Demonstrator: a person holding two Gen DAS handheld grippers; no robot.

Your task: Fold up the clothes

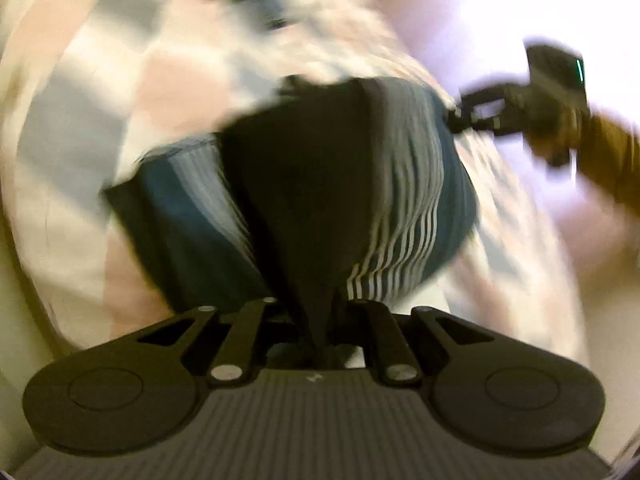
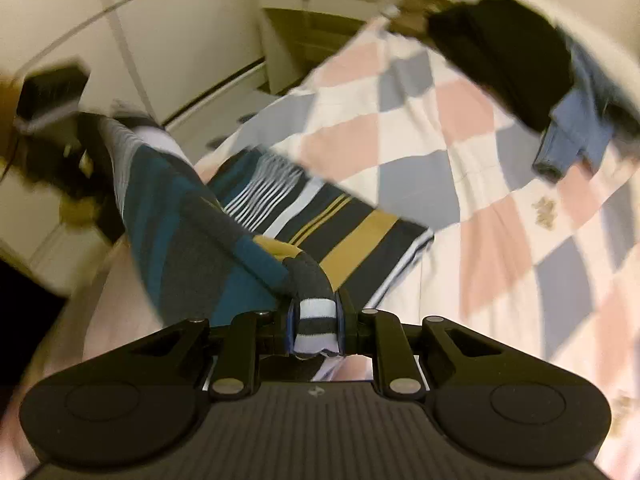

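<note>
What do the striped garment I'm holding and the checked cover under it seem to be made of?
Striped garment: likely a soft matte knit, cotton-like; the edge clamped in the right gripper looks ribbed and it drapes limply from the left gripper. Checked cover: probably thin woven cotton, matte and lightly creased. Blur leaves both uncertain.

A checked quilt (image 2: 400, 120) of pink, grey-blue and white squares is covering the bed. Beyond the quilt's far edge, a cream cabinet (image 2: 304, 12) is standing against pale walls, with white panelled doors (image 2: 168, 40) running along to its left.
</note>
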